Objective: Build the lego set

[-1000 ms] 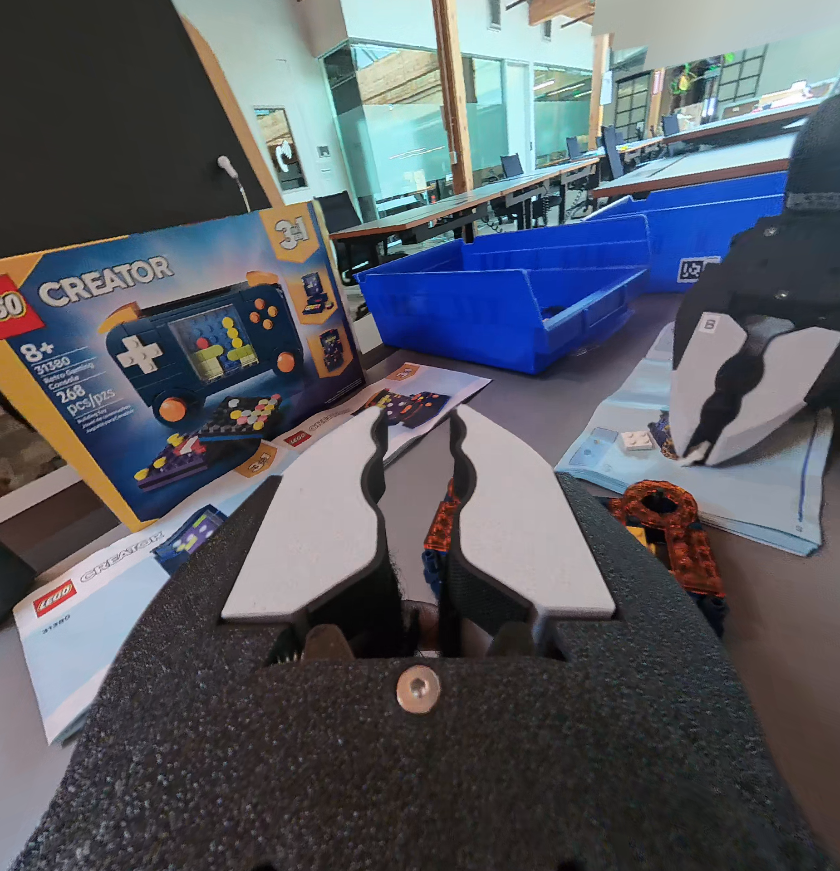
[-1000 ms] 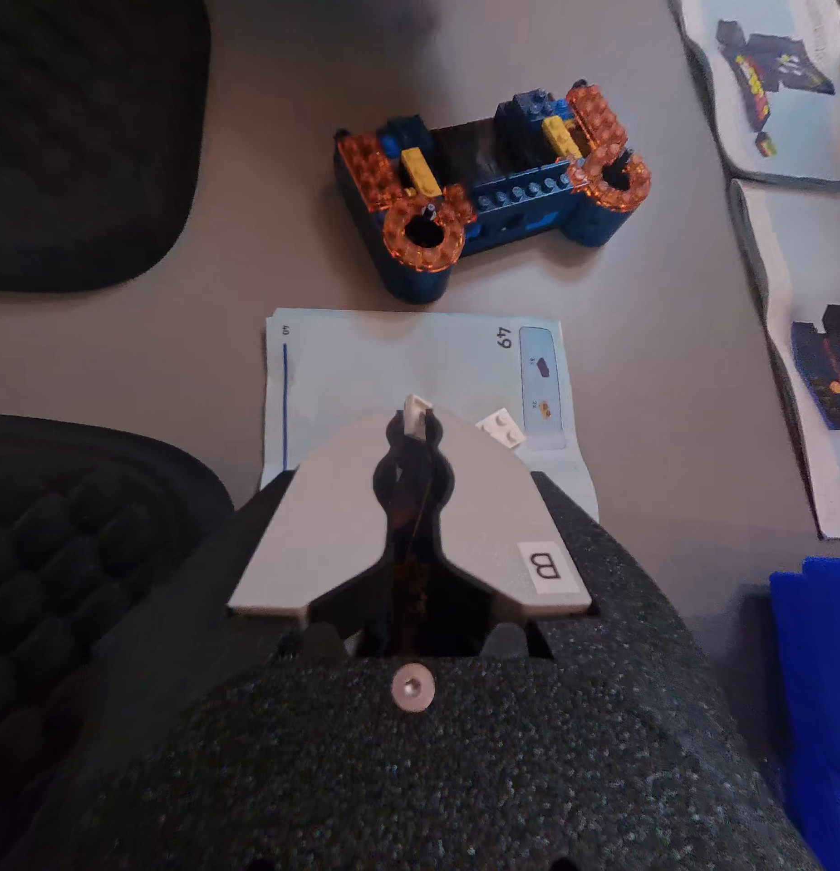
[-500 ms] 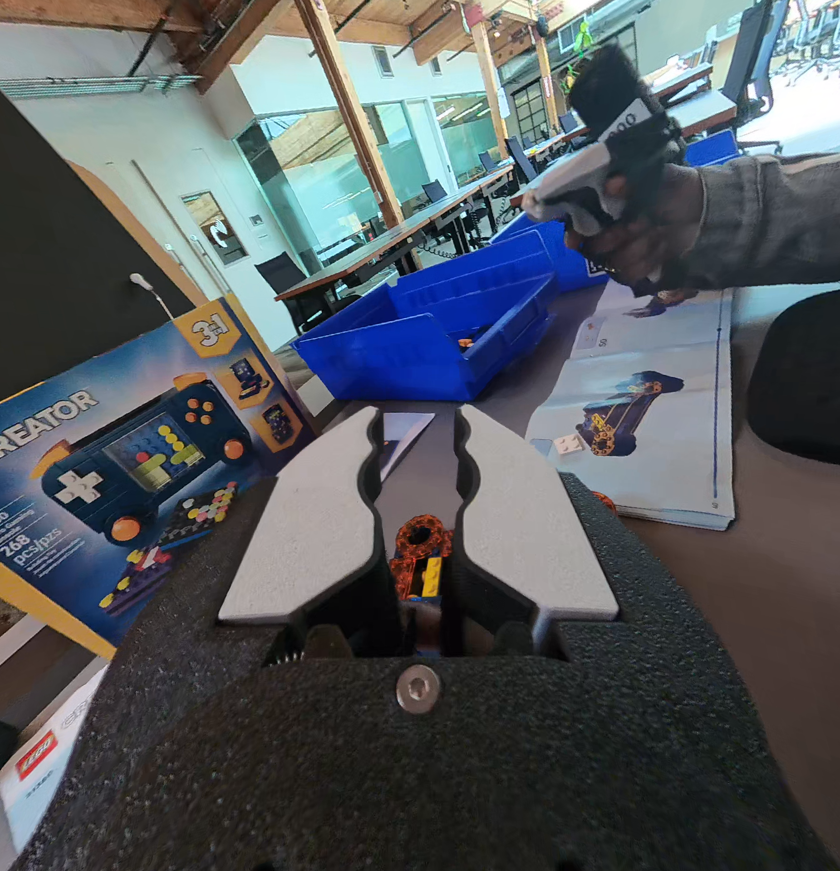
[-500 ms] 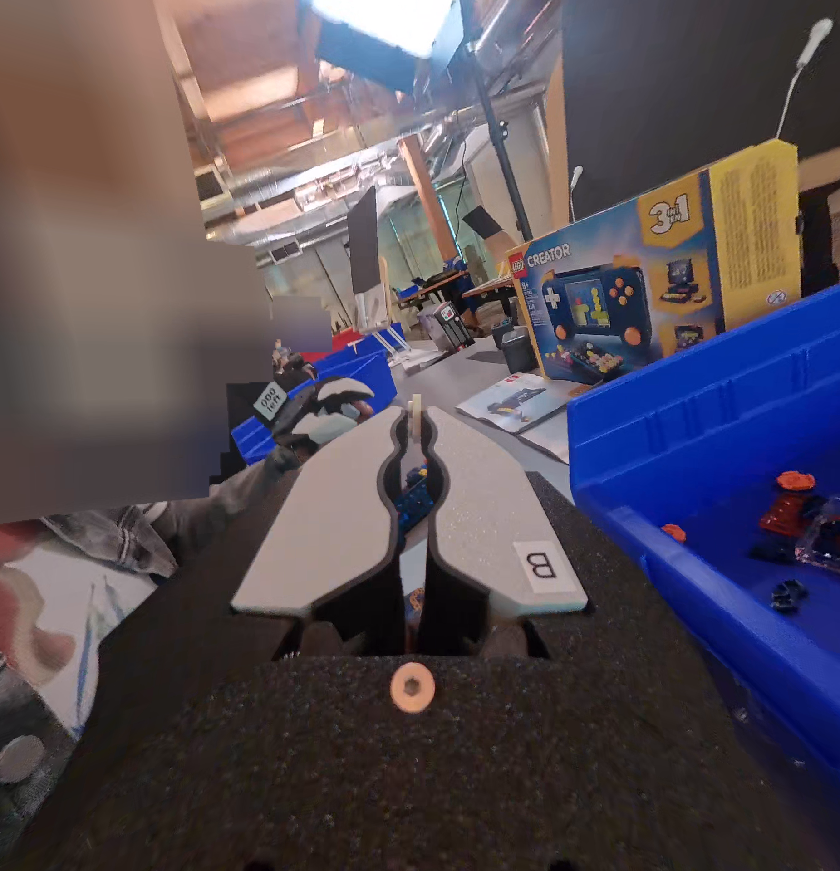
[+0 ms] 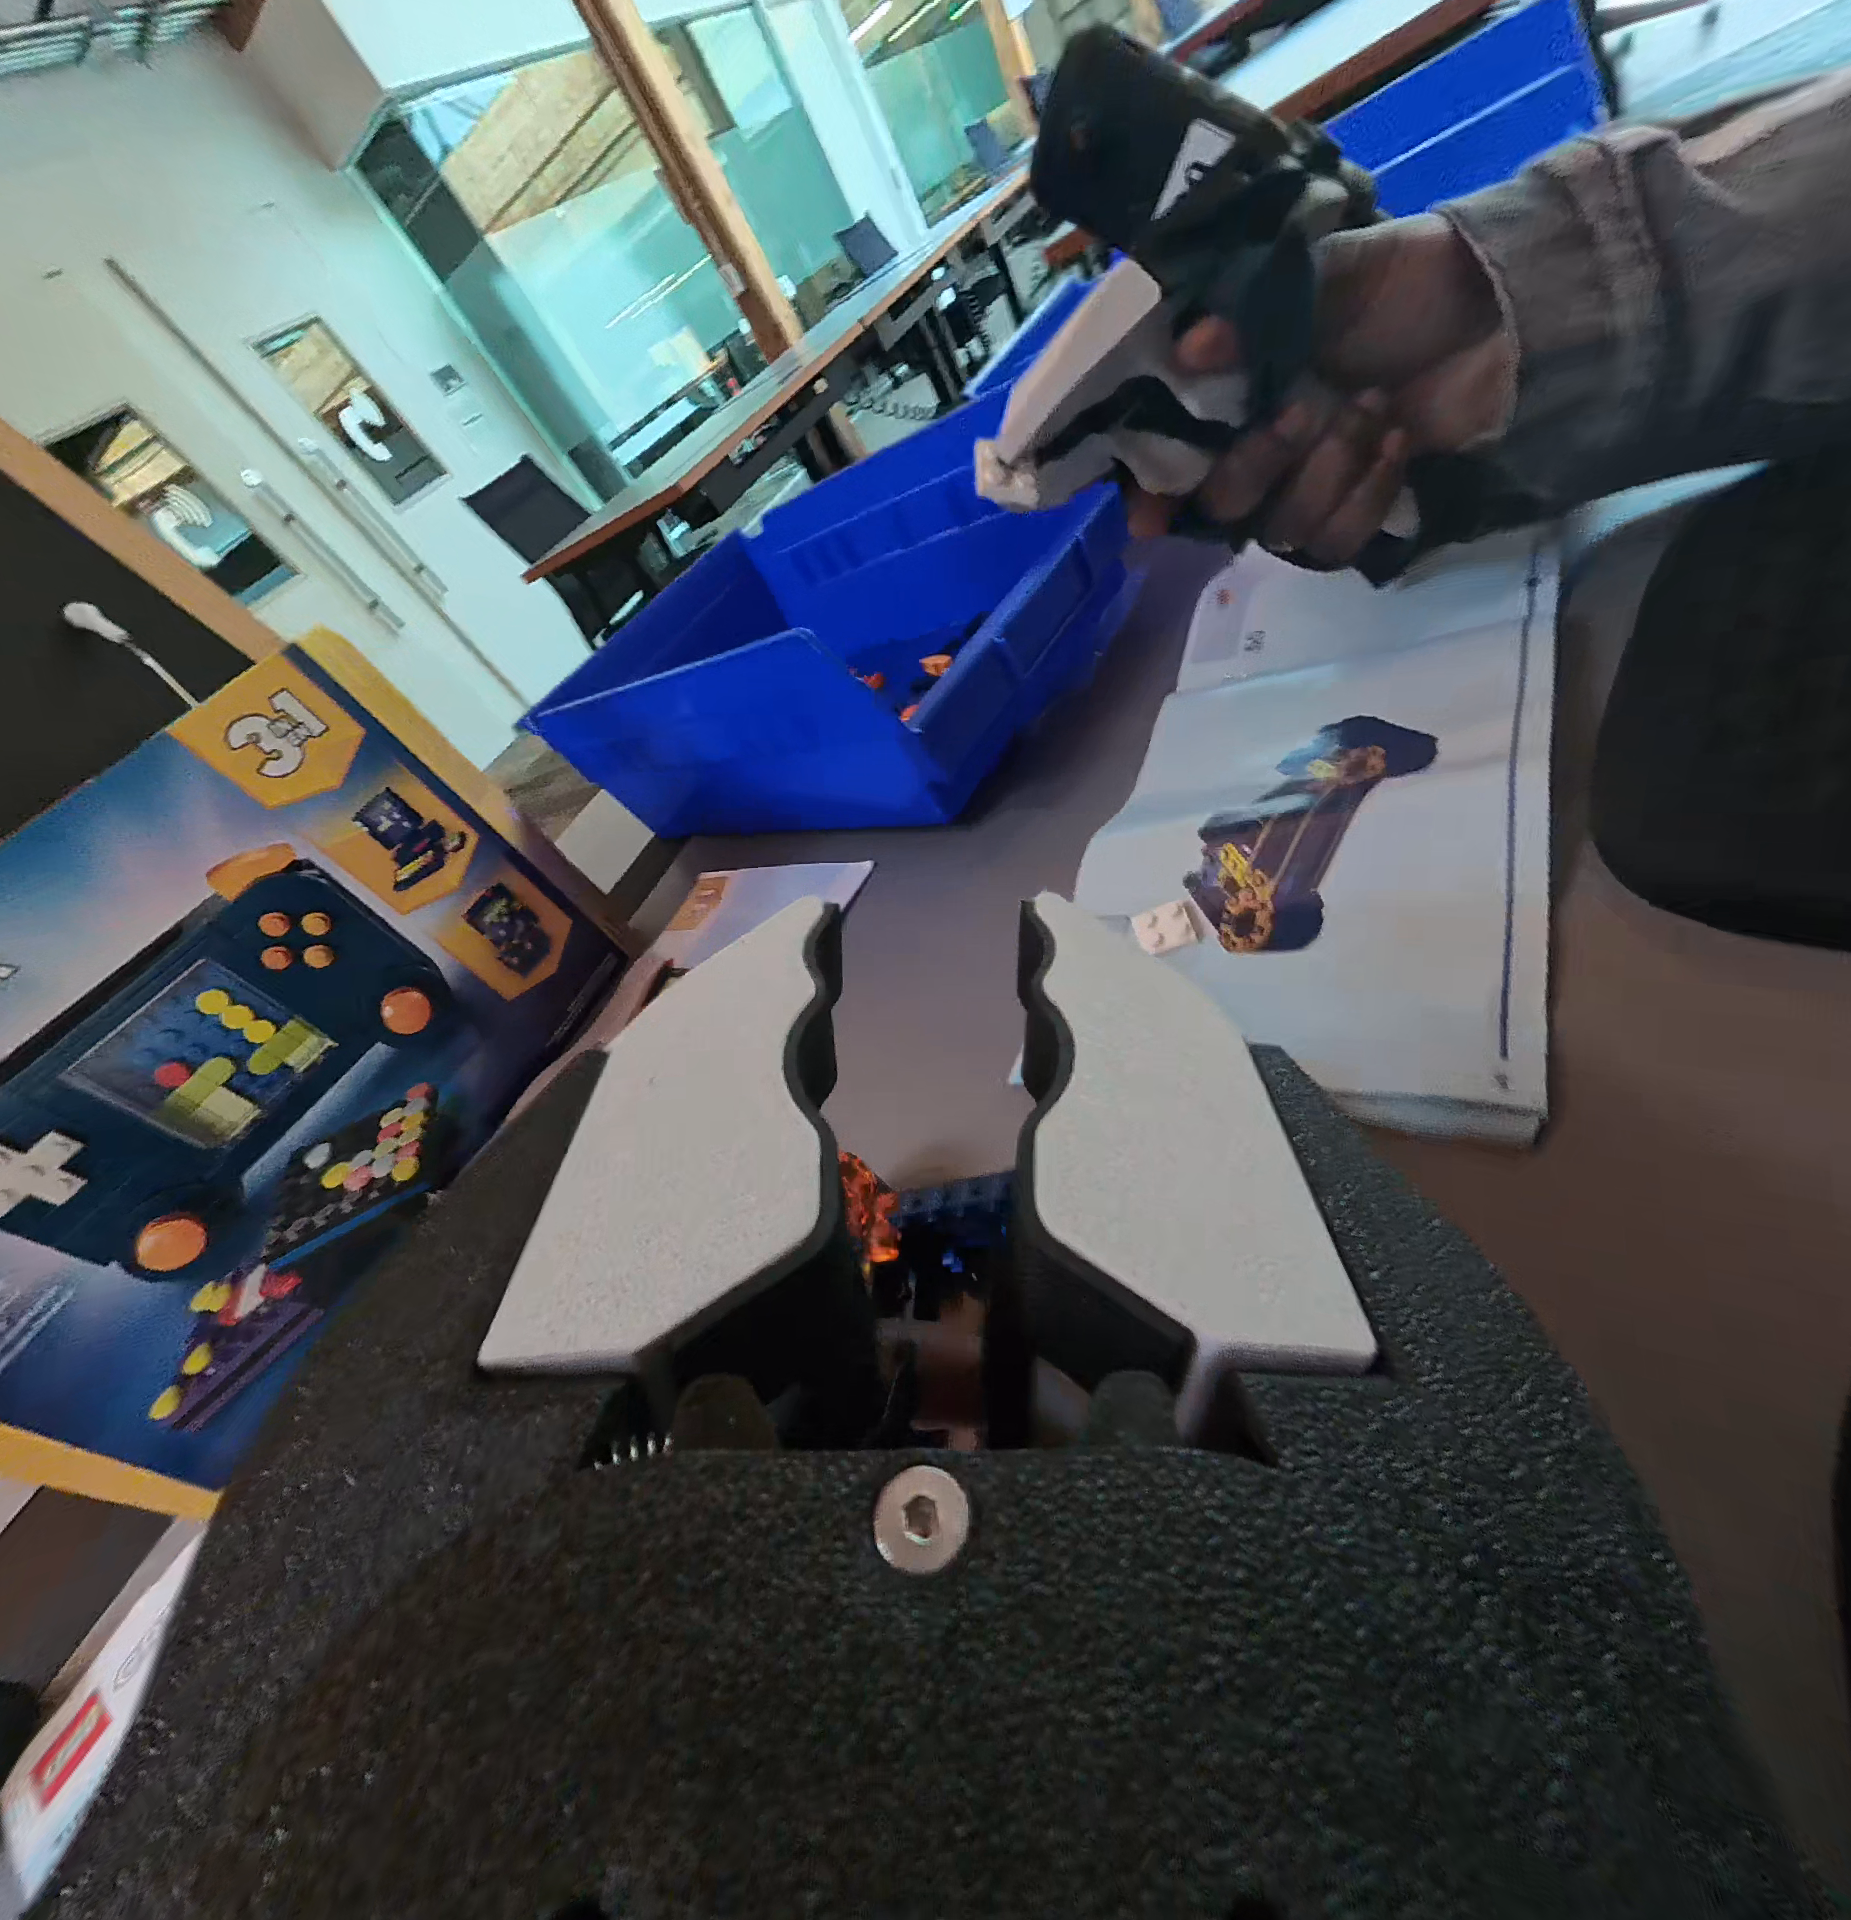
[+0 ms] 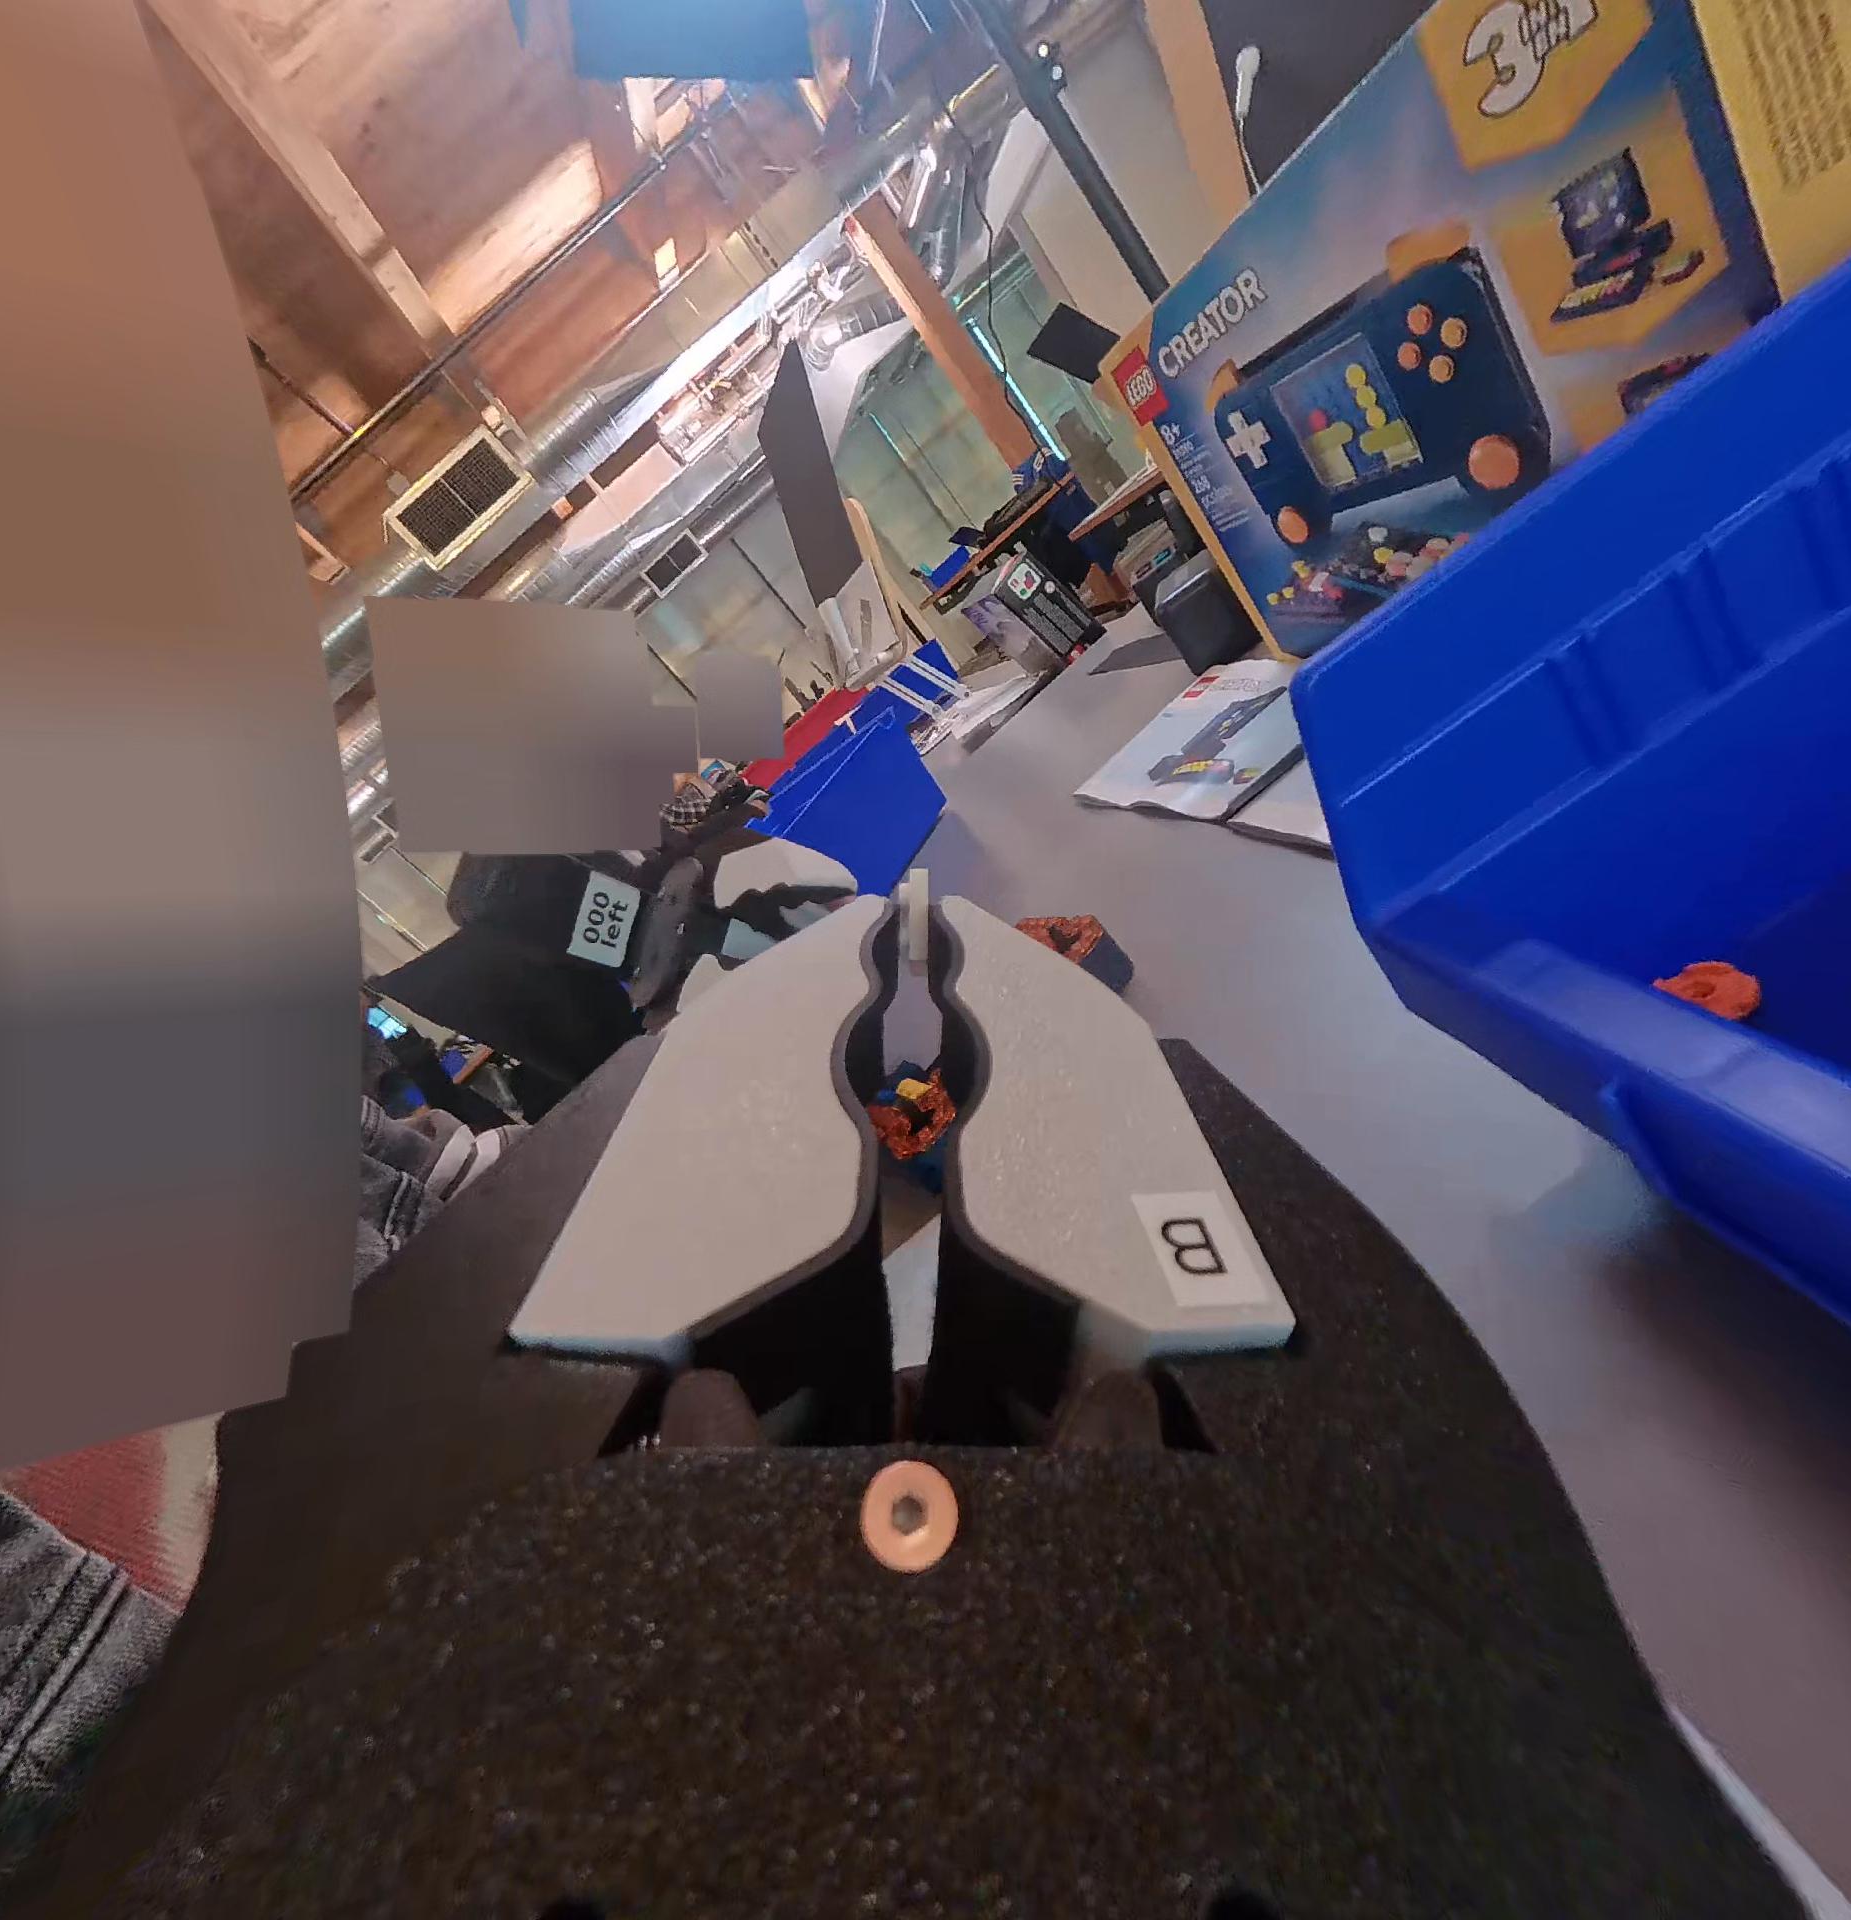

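Since a second ago the right gripper [image 6: 913,920] has lifted off the open instruction booklet [image 5: 1347,831] and now hangs in the air over the counter [image 6: 1264,1039], while the left gripper [image 5: 926,935] has spread its fingers wider. Between the right gripper's fingers [image 6: 775,1091] a small white plate piece [image 6: 913,925] stands on edge, pinched at the very tips with both pads pressed against it; a person's hand [image 5: 1347,416] in a grey sleeve grips that tool, seen from the other side just above the near blue bin [image 5: 796,717]. Low over the counter sits the left gripper, its two fingers [image 5: 682,1164] plainly apart with only bare grey surface between the tips, nothing clamped. Just below and behind those fingers lies a partly built brick model [image 5: 916,1216], dark blue with translucent orange and a bit of yellow, showing through the gap near the finger roots; the same model appears beyond the right gripper's tips [image 6: 1077,940]. A second white plate piece [image 5: 1165,925] rests on the booklet page beside the printed picture, just right of the left gripper's right fingertip. Loose orange pieces [image 6: 1710,987] lie in the blue bin. Leaning upright at the left is the toy set's box [image 5: 225,1039], with more booklets [image 6: 1201,758] flat in front of it.
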The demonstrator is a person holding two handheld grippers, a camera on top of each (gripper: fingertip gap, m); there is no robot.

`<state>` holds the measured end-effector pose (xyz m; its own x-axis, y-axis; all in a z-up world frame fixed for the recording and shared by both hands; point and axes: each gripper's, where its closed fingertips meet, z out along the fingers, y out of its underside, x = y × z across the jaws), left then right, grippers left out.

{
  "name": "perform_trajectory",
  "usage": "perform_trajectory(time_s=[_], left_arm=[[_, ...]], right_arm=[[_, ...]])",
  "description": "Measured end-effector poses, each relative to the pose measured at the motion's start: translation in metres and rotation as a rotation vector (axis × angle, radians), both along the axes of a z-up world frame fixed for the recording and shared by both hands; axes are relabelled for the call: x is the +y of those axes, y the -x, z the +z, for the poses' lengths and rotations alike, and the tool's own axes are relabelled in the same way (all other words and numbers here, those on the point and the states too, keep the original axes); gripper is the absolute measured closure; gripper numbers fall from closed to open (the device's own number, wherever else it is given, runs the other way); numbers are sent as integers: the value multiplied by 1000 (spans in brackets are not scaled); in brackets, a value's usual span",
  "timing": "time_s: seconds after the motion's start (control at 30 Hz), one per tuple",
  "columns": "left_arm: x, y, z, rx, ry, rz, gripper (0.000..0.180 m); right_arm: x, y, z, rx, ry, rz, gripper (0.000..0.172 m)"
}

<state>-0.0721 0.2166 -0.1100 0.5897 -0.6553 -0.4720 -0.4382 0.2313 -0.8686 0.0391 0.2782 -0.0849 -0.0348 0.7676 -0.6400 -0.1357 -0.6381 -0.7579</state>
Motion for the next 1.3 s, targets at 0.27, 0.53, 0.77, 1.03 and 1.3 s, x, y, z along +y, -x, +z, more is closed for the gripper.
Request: perform_trajectory(time_s=[0.27, 0.53, 0.77, 1.03, 1.3], left_arm=[[0, -65, 25, 11, 80, 42, 147], [18, -79, 6, 103, 61, 117, 155], [20, -76, 4, 120, 76, 123, 164], [20, -73, 0, 153, 79, 121, 165], [26, -33, 24, -37, 110, 162, 165]], right_arm=[[-33, 33, -8, -16, 90, 136, 167], [-44, 44, -11, -1, 178, 170, 167], [-45, 48, -15, -23, 183, 162, 167], [-47, 49, -15, -21, 175, 168, 167], [-22, 20, 27, 134, -89, -46, 146]])
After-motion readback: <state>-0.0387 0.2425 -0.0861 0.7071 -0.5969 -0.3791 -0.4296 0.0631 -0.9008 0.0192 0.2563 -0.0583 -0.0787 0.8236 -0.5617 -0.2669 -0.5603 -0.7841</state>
